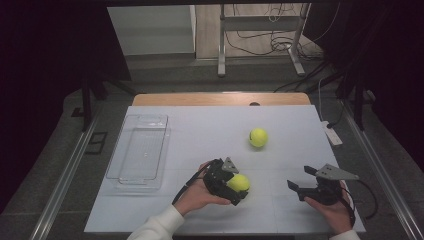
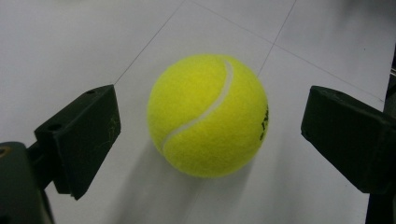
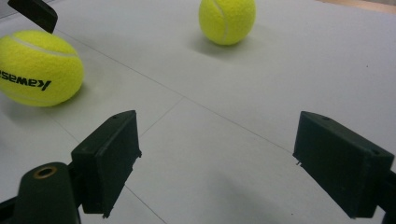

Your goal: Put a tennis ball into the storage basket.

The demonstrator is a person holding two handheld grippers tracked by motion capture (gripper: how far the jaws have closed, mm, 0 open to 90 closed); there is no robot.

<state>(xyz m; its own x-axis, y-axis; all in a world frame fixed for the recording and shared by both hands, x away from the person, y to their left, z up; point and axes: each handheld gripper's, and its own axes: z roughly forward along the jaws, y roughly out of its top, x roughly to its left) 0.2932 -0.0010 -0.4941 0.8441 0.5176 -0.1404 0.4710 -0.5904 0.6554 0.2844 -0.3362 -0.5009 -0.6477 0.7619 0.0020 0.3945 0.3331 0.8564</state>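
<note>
A yellow tennis ball (image 2: pixel 208 115) rests on the white table sheet between the jaws of my left gripper (image 2: pixel 210 128). A gap shows on each side of the ball, so the pads (image 2: pixel 88 135) do not touch it and the gripper is open. From above, the left gripper (image 1: pixel 237 186) straddles this ball (image 1: pixel 241 181) near the table's front middle. A second tennis ball (image 1: pixel 258 137) lies farther back, also seen as the far ball (image 3: pixel 227 19). My right gripper (image 3: pixel 229 158) stands open over bare sheet, to the right of the near ball (image 3: pixel 39 67).
A clear plastic tray (image 1: pixel 140 150) sits at the left of the white sheet (image 1: pixel 200 130). The table's wooden edge (image 1: pixel 220 98) runs along the back. A small white device (image 1: pixel 332 134) lies at the right edge. A tip of the other gripper (image 3: pixel 35 11) shows above the near ball.
</note>
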